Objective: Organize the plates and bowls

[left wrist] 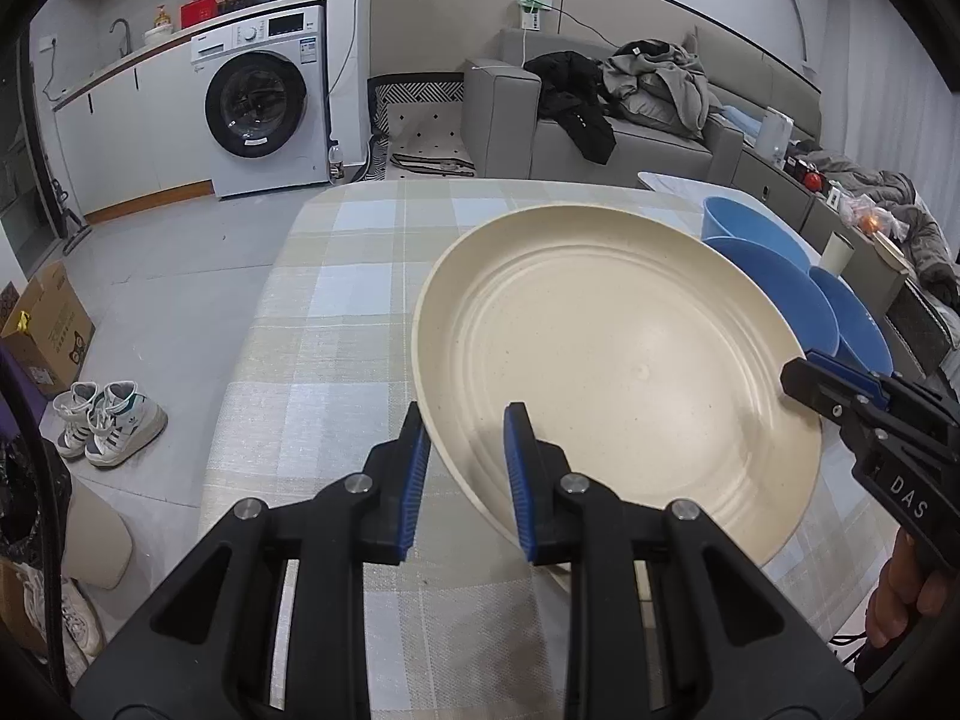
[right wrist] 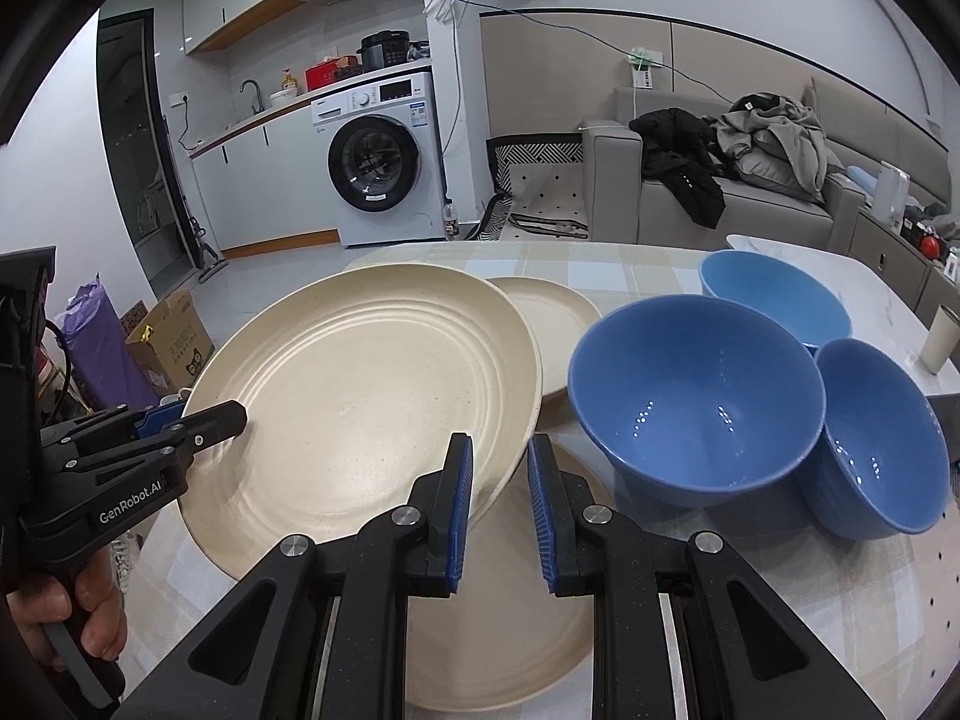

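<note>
A large cream plate point(left wrist: 618, 360) point(right wrist: 360, 390) is held tilted above the checked tablecloth. My left gripper point(left wrist: 465, 438) straddles its near rim, and in the right wrist view it point(right wrist: 225, 420) is clamped on the plate's left edge. My right gripper point(right wrist: 499, 456) straddles the plate's right rim, jaws a little apart, and shows at the plate's right edge in the left view point(left wrist: 807, 378). Two more cream plates lie on the table, one behind point(right wrist: 558, 324) and one under my right gripper point(right wrist: 510, 600). Three blue bowls point(right wrist: 696, 390) point(right wrist: 774, 300) point(right wrist: 882, 438) stand to the right.
A cream cup point(right wrist: 939, 339) stands at the table's right edge. The table point(left wrist: 336, 312) ends at left above the floor, where shoes point(left wrist: 108, 420) and a cardboard box point(left wrist: 48, 330) lie. A sofa point(right wrist: 720, 198) and washing machine point(right wrist: 384, 168) stand behind.
</note>
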